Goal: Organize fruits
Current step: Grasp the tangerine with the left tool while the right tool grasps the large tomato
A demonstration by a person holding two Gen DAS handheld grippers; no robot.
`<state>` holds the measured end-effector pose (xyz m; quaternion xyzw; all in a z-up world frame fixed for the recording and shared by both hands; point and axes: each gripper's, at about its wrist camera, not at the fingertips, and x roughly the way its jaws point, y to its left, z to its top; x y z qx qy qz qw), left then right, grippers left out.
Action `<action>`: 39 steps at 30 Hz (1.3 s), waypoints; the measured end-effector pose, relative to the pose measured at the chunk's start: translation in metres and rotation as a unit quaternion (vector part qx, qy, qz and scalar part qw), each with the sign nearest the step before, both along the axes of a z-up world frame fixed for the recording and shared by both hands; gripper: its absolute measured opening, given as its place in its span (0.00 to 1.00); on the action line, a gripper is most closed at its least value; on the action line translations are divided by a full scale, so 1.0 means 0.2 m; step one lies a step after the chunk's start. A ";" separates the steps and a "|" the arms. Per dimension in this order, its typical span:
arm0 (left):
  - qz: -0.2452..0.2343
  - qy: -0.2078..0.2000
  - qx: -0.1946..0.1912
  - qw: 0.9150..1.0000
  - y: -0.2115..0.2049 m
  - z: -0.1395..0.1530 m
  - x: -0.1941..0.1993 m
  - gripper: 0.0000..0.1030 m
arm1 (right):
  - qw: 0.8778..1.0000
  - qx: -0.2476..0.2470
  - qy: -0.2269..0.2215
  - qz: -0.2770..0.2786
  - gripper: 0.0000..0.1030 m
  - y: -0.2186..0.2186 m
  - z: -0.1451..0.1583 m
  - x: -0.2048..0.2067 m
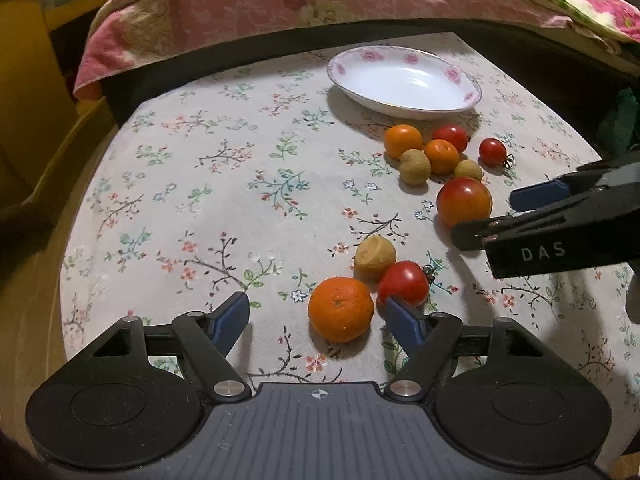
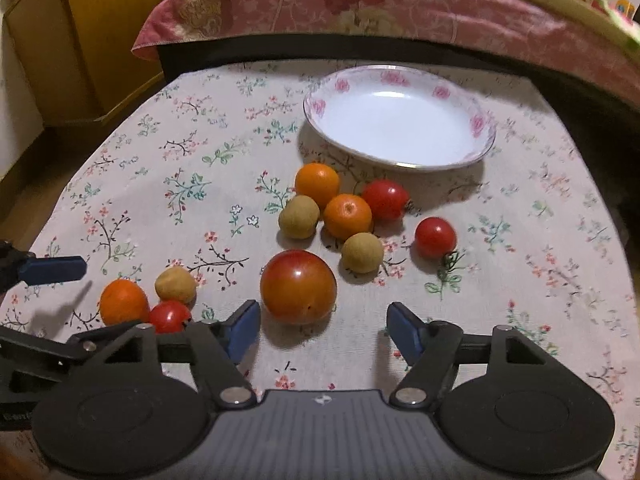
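The left claw (image 1: 316, 316) tilts steeply down over the near edge of the tabletop (image 1: 180, 184), its blue fingers apart and clamped on nothing. A near tangerine (image 1: 341, 309) lies on the cloth between them, closer to the right-side finger, with a clear gap to the left-side one. A small tomato (image 1: 404, 283) sits just beyond that right-side fingertip; whether the two touch cannot be told. A tan round fruit (image 1: 375, 257) rests against the tangerine and that tomato.

The right claw (image 2: 322, 326) points down at a similar slant, its fingers also spread and holding nothing. The large tomato (image 2: 298, 287) lies just ahead of the gap, nearer the left-side finger, with cloth showing between fruit and fingertips. In the left wrist view this claw reaches in from the right, its near finger beside the large tomato.

Farther back a cluster of two tangerines (image 2: 347, 216), two tan fruits (image 2: 362, 253) and two small tomatoes (image 2: 435, 237) lies on the cloth. Behind it stands the white rose-rimmed dish (image 2: 478, 126), with no fruit inside.
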<state>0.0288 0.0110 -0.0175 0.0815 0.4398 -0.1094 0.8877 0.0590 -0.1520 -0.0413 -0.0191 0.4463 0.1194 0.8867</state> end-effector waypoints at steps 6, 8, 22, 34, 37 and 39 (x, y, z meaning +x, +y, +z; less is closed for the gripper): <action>-0.039 0.007 -0.005 0.999 -0.03 -0.03 0.01 0.63 | 1.000 0.006 0.001 0.021 0.52 0.01 -0.03 0.03; -0.048 0.009 -0.005 0.999 -0.03 -0.04 0.02 0.61 | 1.000 0.008 -0.003 0.028 0.47 0.02 -0.03 0.03; -0.041 0.010 -0.001 0.999 -0.03 -0.04 0.01 0.58 | 0.998 0.041 -0.013 0.046 0.38 -0.02 -0.04 0.04; -0.042 0.018 -0.010 0.999 -0.04 -0.03 0.04 0.42 | 0.999 0.021 -0.005 0.044 0.38 0.01 -0.02 0.02; -0.039 0.022 -0.022 0.999 -0.03 -0.02 0.06 0.41 | 0.999 0.015 0.000 0.032 0.37 0.01 -0.02 0.01; -0.034 0.025 -0.024 0.999 -0.02 -0.02 0.06 0.41 | 0.999 0.021 0.007 0.027 0.37 0.01 -0.01 0.00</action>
